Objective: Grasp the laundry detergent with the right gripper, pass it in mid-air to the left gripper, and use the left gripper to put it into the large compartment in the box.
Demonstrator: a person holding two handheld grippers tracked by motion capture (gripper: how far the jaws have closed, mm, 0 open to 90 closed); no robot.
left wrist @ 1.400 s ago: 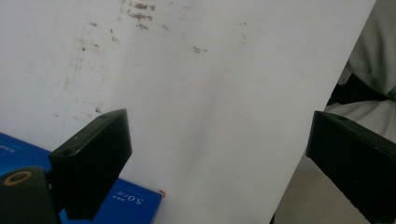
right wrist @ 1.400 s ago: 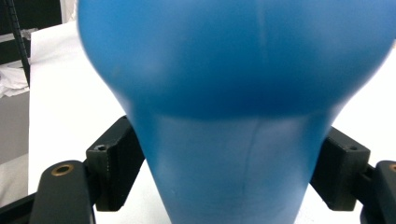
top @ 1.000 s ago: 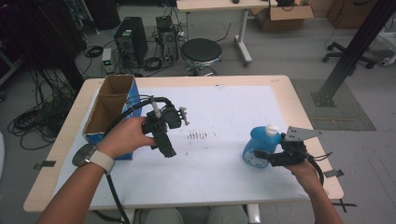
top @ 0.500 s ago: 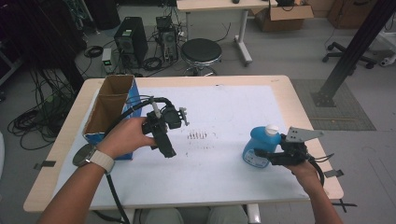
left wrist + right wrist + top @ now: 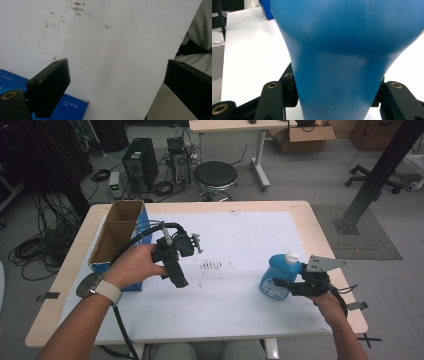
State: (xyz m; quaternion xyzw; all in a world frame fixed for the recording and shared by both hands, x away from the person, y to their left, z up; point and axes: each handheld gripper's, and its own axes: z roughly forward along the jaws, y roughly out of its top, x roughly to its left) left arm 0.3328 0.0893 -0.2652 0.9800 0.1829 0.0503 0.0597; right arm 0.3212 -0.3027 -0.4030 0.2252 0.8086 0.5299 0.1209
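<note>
While its jaws have just been closing, the right gripper clamps the blue plastic bottle (white-capped). The left gripper gapes empty above a blue carton reading "5.0".

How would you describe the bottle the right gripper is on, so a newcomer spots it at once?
Start at the white sheet covering the table and go to its right edge. There the blue bottle stands upright, the right gripper shut on it. It is the only bottle, with a white cap; the blue-sided cardboard box sits far left.
</note>
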